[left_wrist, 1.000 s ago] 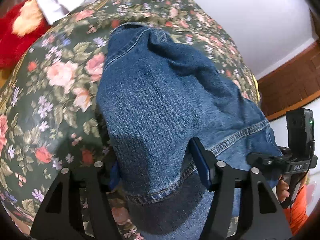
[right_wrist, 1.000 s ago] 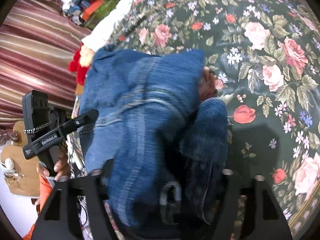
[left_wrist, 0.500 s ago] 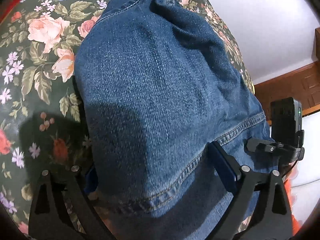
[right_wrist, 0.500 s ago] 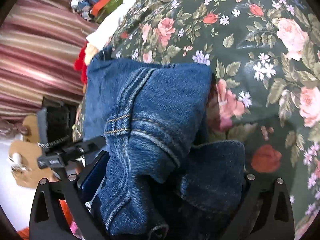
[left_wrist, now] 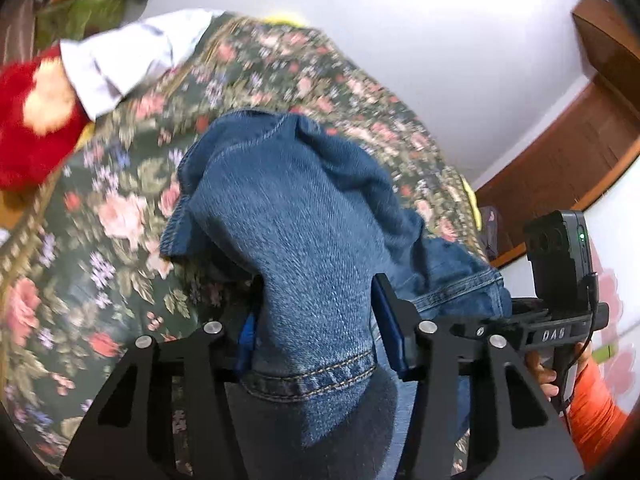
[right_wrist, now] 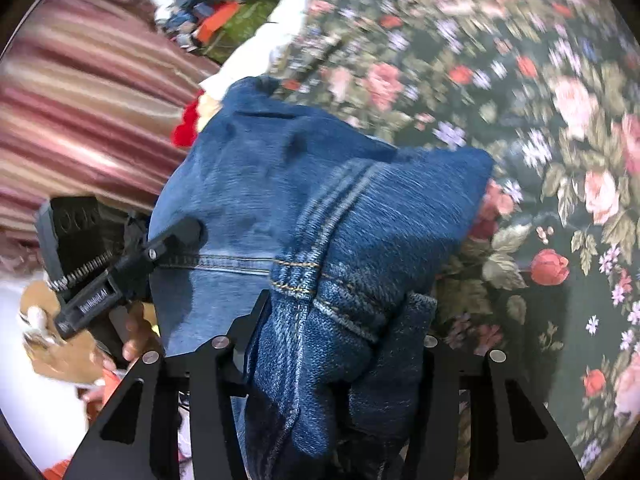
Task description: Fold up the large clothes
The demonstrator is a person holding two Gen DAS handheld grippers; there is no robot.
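A pair of blue denim jeans (left_wrist: pixel 296 216) hangs over the floral bedspread (left_wrist: pixel 120 208). My left gripper (left_wrist: pixel 316 320) is shut on a hemmed edge of the jeans, which drape forward from between its fingers. My right gripper (right_wrist: pixel 336 340) is shut on a bunched, seamed part of the same jeans (right_wrist: pixel 320 208). The right gripper also shows at the right of the left wrist view (left_wrist: pixel 556 320), and the left gripper at the left of the right wrist view (right_wrist: pixel 104 276). The jeans hide both grippers' fingertips.
A red plush toy (left_wrist: pixel 28 120) and a white cloth (left_wrist: pixel 132 52) lie at the far end of the bed. A striped curtain (right_wrist: pixel 80 92) and a pile of colourful items (right_wrist: pixel 224 12) are beyond. A white wall (left_wrist: pixel 440 60) and wooden trim (left_wrist: pixel 580 140) stand to the right.
Both grippers have lifted and pulled back with the jeans. The denim now hangs higher above the bedspread and more of the room shows. Both views are motion-blurred.
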